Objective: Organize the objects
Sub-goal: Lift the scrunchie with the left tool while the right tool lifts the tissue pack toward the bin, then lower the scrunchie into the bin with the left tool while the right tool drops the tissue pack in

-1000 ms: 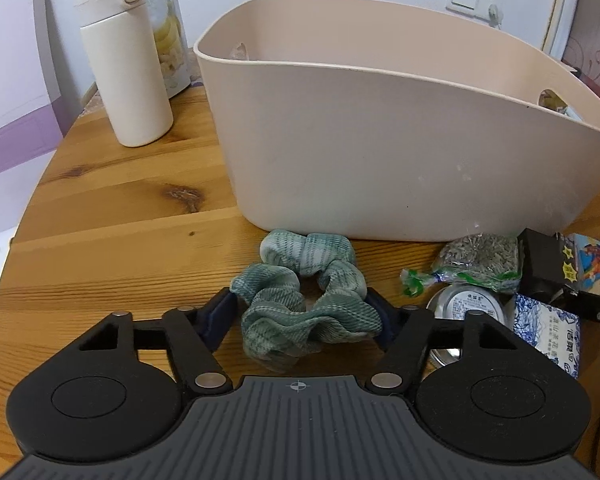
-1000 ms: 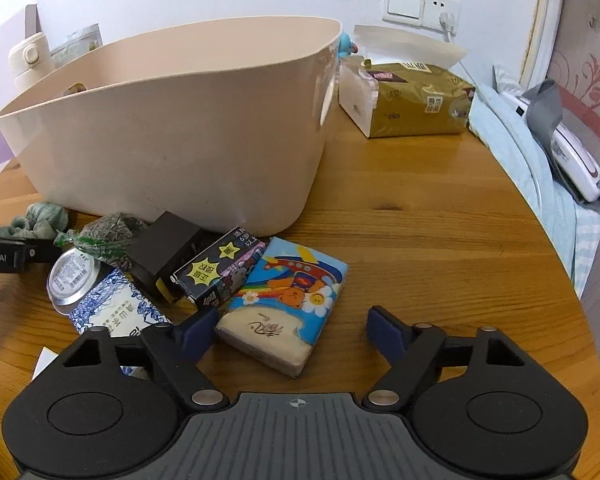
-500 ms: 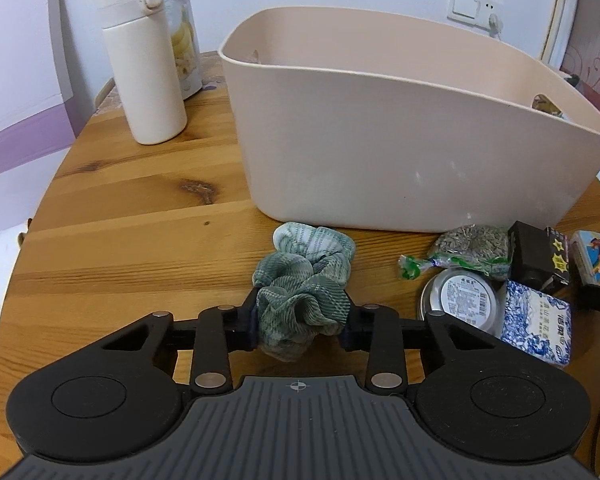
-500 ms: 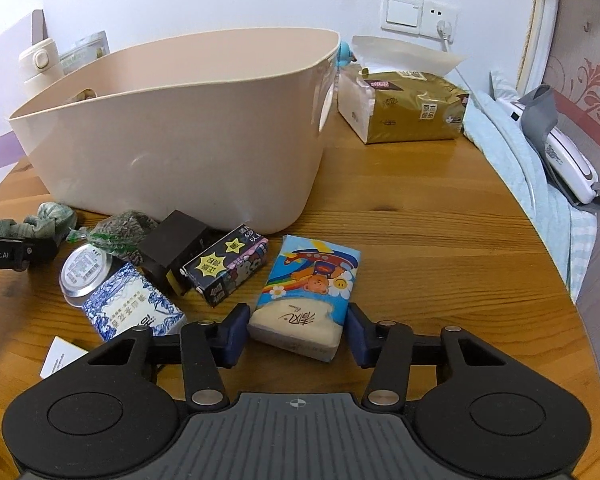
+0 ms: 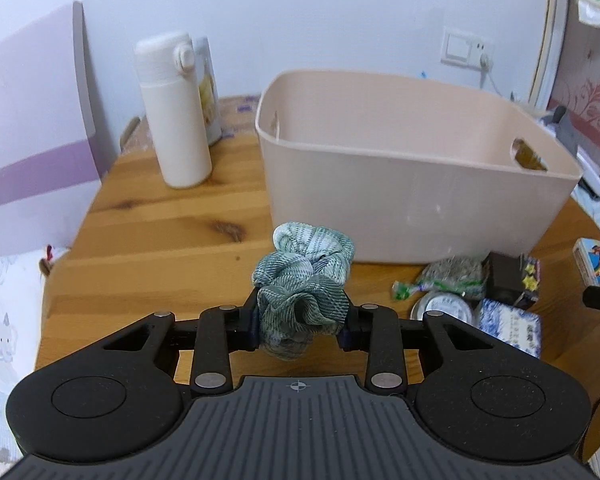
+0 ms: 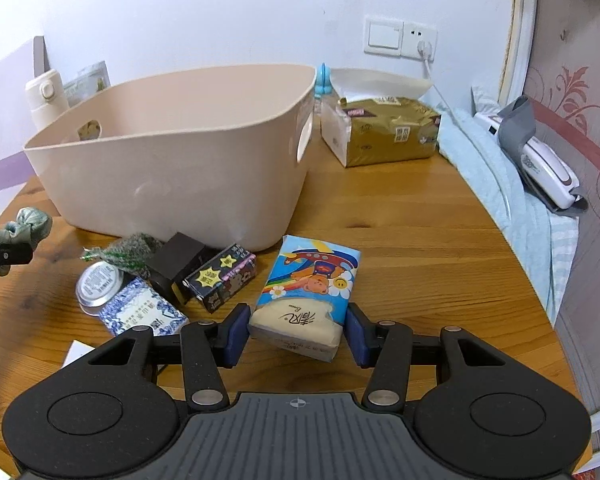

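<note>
1. The left claw [image 5: 300, 326] is clamped on a green plaid scrunchie [image 5: 304, 280], which bunches up between its pads. In the right wrist view the scrunchie appears clear of the wooden tabletop [image 5: 160, 240].
2. The right claw [image 6: 298, 332] grips a small cartoon-printed tissue pack [image 6: 310, 288] across its near end; the far end tilts up and away toward 12 o'clock.
3. The beige plastic storage bin [image 5: 400, 200] stands at about 1 o'clock from the left claw and 11 o'clock from the right. What shows of its inside looks empty.
4. The step in hand looks like carrying both items to the bin. Raise each claw until its load clears the near rim before moving forward, since the wall is tall.
5. The scrunchie is soft and droops below the pads, so its hanging loop could snag on the rim; allow extra height.
6. The tissue pack is held by one end only and may pivot; keep the squeeze steady and avoid quick swings.
7. Release only once each item is over the bin's open middle. Keep the claws well apart so they do not collide above the rim.
8. Left on the tabletop beside the bin: a round tin [image 6: 99, 286], a blue-and-white packet [image 6: 142, 312], a star-printed dark box [image 6: 220, 276] and a green-wrapped snack bag [image 6: 126, 252].
</note>
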Tool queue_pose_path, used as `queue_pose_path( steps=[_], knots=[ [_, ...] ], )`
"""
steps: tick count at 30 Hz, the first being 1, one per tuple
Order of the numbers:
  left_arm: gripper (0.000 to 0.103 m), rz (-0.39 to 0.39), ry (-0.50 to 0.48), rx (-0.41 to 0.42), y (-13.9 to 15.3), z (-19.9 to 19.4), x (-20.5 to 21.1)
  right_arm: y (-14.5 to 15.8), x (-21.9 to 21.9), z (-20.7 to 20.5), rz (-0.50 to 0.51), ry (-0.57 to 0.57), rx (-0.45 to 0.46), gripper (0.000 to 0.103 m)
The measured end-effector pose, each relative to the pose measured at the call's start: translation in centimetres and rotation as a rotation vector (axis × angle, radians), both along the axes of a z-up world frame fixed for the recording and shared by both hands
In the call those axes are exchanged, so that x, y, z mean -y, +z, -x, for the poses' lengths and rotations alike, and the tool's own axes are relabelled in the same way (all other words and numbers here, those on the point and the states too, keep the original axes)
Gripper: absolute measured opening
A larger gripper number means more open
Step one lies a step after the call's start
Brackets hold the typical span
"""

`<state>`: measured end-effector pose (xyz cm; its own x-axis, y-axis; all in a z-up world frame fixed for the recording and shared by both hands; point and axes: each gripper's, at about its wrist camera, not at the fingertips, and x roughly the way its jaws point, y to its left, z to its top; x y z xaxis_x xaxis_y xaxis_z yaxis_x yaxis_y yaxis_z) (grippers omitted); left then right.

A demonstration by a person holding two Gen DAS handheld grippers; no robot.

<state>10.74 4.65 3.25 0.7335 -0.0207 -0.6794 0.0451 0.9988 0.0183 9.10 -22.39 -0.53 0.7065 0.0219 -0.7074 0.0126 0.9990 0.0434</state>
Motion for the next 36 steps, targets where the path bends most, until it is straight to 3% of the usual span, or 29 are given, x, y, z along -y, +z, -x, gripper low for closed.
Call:
queue_pose_path(
  steps=[16,36],
  knots=[
    [0.035,0.021,-0.019,0.105,3.8,1.2,-0.1,4.1,0.3,1.8,-0.002,-0.017,0.104,0.048],
    [0.035,0.034,-0.018,0.196,6.8,-2.6,1.1,8.8,0.6,-0.5,-0.045,-0.018,0.252,0.048]
  ],
)
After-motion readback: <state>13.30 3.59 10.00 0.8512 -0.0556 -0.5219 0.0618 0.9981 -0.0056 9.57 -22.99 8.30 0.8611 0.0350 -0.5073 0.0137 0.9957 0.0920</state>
